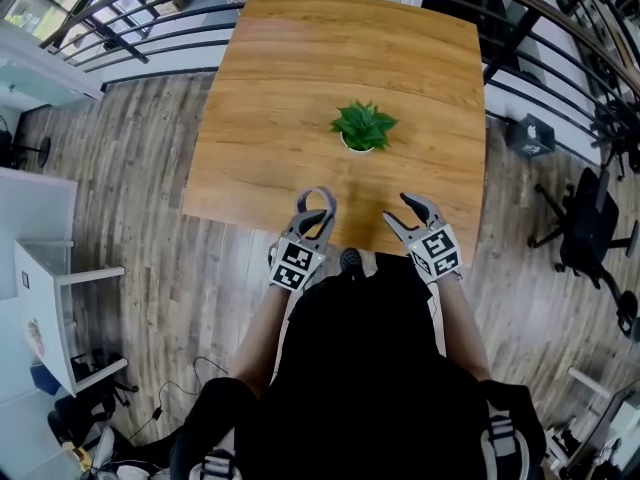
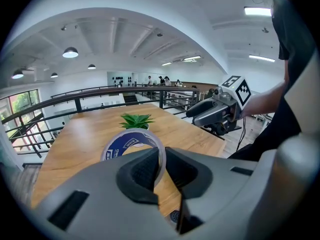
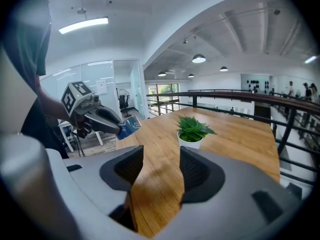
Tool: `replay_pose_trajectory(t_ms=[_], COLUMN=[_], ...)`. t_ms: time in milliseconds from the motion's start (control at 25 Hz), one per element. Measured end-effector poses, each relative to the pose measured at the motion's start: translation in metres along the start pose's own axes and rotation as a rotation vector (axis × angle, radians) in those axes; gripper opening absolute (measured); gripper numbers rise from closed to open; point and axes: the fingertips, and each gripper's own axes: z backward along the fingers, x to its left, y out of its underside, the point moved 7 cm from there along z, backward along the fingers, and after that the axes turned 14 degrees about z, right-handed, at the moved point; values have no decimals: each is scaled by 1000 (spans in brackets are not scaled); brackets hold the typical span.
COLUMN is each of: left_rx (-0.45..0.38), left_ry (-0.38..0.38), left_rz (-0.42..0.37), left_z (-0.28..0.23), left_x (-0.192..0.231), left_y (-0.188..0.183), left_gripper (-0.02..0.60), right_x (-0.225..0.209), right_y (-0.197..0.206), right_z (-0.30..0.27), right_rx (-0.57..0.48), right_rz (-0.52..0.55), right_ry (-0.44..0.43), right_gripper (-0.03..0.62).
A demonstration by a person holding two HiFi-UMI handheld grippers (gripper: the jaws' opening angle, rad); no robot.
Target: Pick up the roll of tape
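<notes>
The roll of tape (image 2: 125,145), clear with a blue printed core, stands on edge above the wooden table (image 2: 75,139). My left gripper (image 2: 162,156) is shut on the roll's wall, one pad inside the ring and one outside. In the head view the left gripper (image 1: 319,214) holds the roll (image 1: 304,199) over the table's near edge. The right gripper view shows the roll's blue core (image 3: 127,127) sticking out of the left gripper's jaws. My right gripper (image 3: 161,156) stands open, with only bare tabletop between its pads. It hovers beside the left one (image 1: 398,208).
A small green plant in a white pot (image 1: 363,128) stands near the table's middle, beyond both grippers. A black railing (image 1: 160,28) runs round the far and side edges of the table (image 1: 300,58). White furniture (image 1: 60,298) stands on the floor at the left.
</notes>
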Motion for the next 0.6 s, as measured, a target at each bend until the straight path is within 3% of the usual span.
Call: replay_pose_trajectory(t_ms=[600], left_rx=[-51], left_ry=[-13], left_rz=[19], left_z=[11], left_x=[3], left_y=[-12], left_gripper=[57], right_x=[1], right_y=[-4], right_z=[-6], right_rx=[-3], right_rz=[8], right_ry=[-16], right_gripper=[230])
